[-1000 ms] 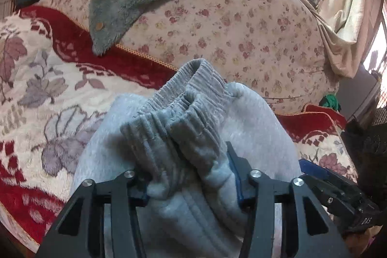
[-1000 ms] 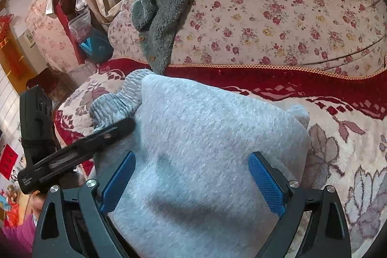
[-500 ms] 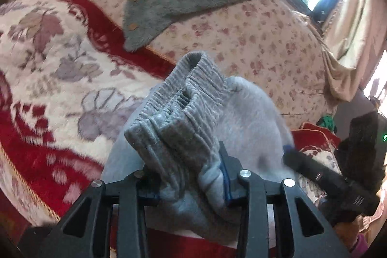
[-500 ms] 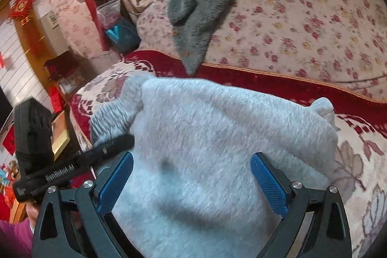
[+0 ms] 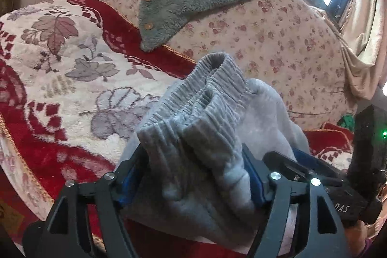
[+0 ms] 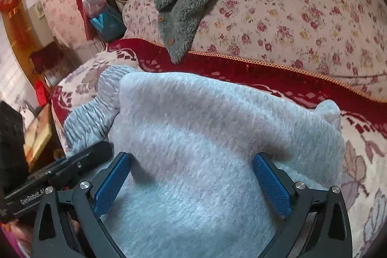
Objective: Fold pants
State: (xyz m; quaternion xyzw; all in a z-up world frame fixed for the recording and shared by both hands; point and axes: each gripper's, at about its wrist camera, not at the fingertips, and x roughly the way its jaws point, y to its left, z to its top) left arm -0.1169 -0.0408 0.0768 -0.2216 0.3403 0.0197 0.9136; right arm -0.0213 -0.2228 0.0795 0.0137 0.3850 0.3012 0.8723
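**Letting go of the folded pants**

The grey pants (image 6: 193, 137) lie bundled on the red floral blanket (image 5: 60, 88). The left gripper (image 5: 193, 175) has just been opening, its fingers slack around the bunched waistband (image 5: 193, 113). The right gripper (image 6: 191, 180) straddles the fabric, fingers wide. Next, probably: back both off without dragging cloth.
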